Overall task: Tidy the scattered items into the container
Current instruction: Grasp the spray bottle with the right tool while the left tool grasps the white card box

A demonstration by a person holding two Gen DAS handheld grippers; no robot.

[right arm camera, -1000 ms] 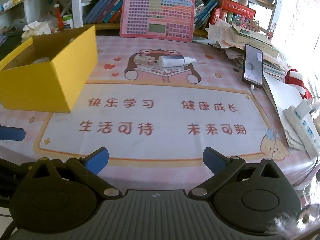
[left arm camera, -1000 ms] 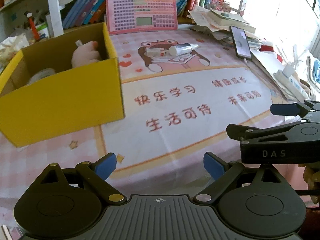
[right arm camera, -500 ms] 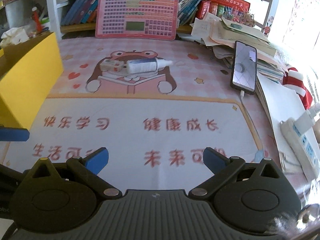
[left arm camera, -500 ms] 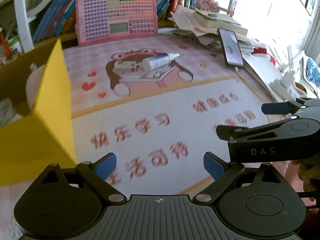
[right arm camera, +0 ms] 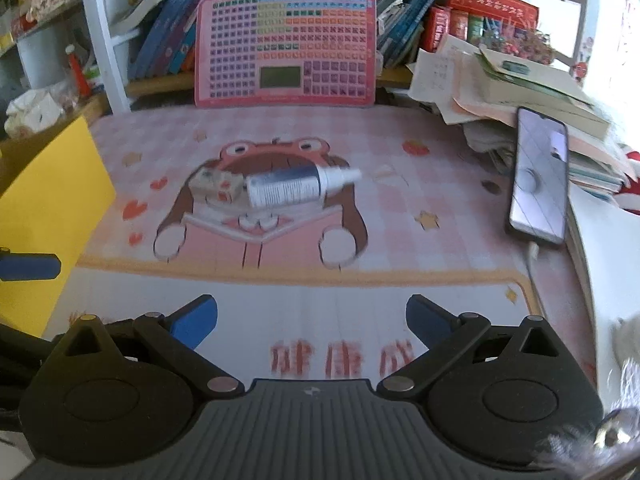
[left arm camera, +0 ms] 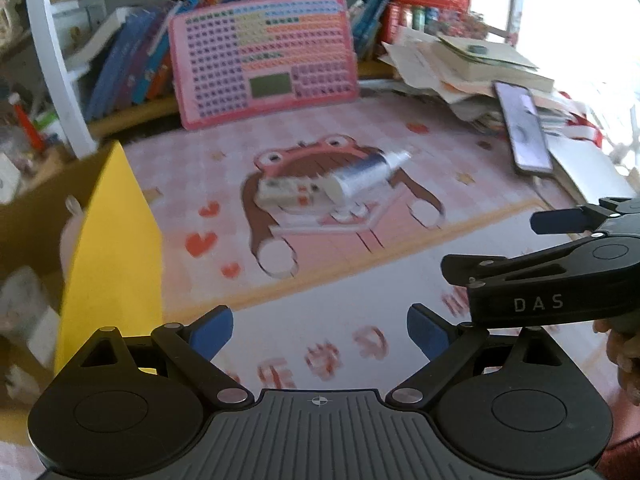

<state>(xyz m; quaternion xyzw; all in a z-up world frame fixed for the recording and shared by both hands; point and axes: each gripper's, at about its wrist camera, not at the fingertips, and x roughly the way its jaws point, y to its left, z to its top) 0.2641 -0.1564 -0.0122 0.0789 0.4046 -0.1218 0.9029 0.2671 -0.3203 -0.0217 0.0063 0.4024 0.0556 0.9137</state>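
Note:
A white spray bottle [right arm camera: 292,188] and a small box [right arm camera: 218,185] lie side by side on the bear print of the pink mat; both also show in the left wrist view, bottle [left arm camera: 362,178] and box [left arm camera: 290,193]. The yellow cardboard container [left arm camera: 114,240] stands at the left, with a pale plush [left arm camera: 72,236] and other items inside; its wall shows in the right wrist view [right arm camera: 48,208]. My left gripper [left arm camera: 319,330] is open and empty above the mat. My right gripper [right arm camera: 312,318] is open and empty, facing the bottle; it also shows in the left wrist view [left arm camera: 560,248].
A pink keyboard toy [right arm camera: 286,42] leans against bookshelves at the back. A phone [right arm camera: 540,184] on a cable lies at the right beside stacked papers and books [right arm camera: 532,100]. A tip of the left gripper [right arm camera: 28,266] shows at the left edge.
Both grippers have moved forward towards the bottle and box, which look larger and nearer. The left view has swung right, so the yellow container now sits at its left edge.

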